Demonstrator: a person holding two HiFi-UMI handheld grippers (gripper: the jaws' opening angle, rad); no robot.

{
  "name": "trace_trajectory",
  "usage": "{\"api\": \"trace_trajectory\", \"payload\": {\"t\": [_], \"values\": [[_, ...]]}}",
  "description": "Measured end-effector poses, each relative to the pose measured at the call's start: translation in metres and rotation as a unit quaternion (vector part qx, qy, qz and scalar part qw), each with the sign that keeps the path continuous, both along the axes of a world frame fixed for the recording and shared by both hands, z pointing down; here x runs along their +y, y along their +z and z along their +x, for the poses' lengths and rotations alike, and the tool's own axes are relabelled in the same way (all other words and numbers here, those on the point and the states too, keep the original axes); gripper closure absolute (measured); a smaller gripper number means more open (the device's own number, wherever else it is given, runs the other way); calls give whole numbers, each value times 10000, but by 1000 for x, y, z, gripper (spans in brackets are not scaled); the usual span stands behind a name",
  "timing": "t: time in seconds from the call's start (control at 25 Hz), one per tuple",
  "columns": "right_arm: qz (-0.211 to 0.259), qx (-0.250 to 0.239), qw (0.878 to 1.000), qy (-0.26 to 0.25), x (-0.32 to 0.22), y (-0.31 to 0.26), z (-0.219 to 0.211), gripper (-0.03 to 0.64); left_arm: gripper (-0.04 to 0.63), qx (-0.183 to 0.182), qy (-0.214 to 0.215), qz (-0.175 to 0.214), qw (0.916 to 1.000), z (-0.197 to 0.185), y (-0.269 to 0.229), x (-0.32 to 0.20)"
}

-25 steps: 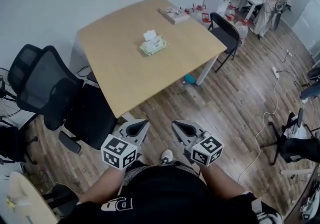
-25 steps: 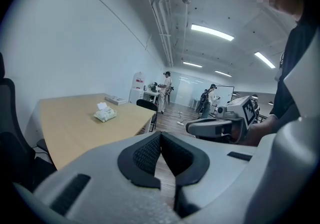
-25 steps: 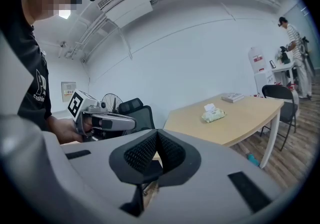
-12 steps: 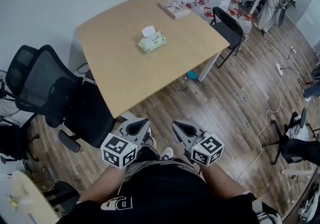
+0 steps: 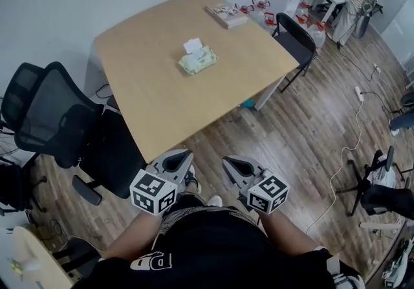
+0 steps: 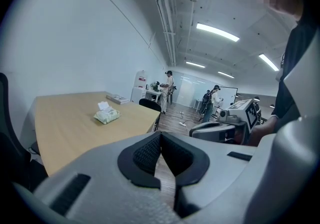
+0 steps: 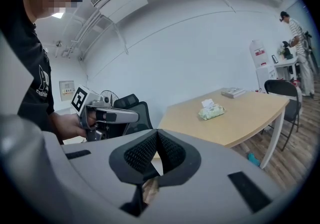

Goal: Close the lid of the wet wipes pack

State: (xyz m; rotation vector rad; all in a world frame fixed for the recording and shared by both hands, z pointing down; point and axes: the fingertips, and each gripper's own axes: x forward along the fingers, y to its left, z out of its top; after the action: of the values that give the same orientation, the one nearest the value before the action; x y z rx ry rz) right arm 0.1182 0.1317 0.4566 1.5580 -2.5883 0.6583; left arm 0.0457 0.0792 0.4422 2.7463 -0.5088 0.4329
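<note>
Head view: left claw (image 5: 176, 162) and right claw (image 5: 238, 166) clenched, empty; wet wipes pack (image 5: 198, 60) lies well ahead on the counter (image 5: 155, 94) (lid (image 5: 193, 44) apparently raised). Close in, then press it flat.

The table (image 5: 162, 87) has a pale wood top, smooth and matt. The floor (image 5: 291, 139) is of darker wood planks with a light sheen. The wet wipes pack (image 5: 198, 59) looks like soft plastic film. The left gripper (image 5: 183, 156) and the right gripper (image 5: 230, 161) are of matt grey plastic, with black rough-textured pads (image 6: 145, 153). The office chair (image 5: 55, 116) has a black mesh back.
</note>
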Motion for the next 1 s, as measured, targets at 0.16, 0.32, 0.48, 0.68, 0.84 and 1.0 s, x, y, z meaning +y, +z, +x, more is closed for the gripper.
{"api": "trace_trajectory", "payload": {"t": [0.16, 0.32, 0.48, 0.68, 0.84, 1.0], "values": [[-74, 54, 10000, -10, -32, 2, 4, 612, 578, -10, -4, -50, 10000, 1, 5, -31], [-164, 147, 9997, -82, -67, 4, 5, 612, 578, -7, -23, -98, 9999, 5, 9, -70], [-246, 201, 9994, -122, -101, 6, 7, 612, 578, 11, -11, -124, 9999, 10, 10, -107], [-393, 286, 9987, -138, -144, 11, 11, 612, 578, -47, -67, -221, 9997, 8, 20, -153], [-513, 365, 9980, -115, -177, 15, 13, 612, 578, -104, -66, -314, 9994, 6, 29, -185], [-583, 424, 9974, -91, -207, 17, 11, 612, 578, -134, -38, -340, 9993, 3, 34, -214]]}}
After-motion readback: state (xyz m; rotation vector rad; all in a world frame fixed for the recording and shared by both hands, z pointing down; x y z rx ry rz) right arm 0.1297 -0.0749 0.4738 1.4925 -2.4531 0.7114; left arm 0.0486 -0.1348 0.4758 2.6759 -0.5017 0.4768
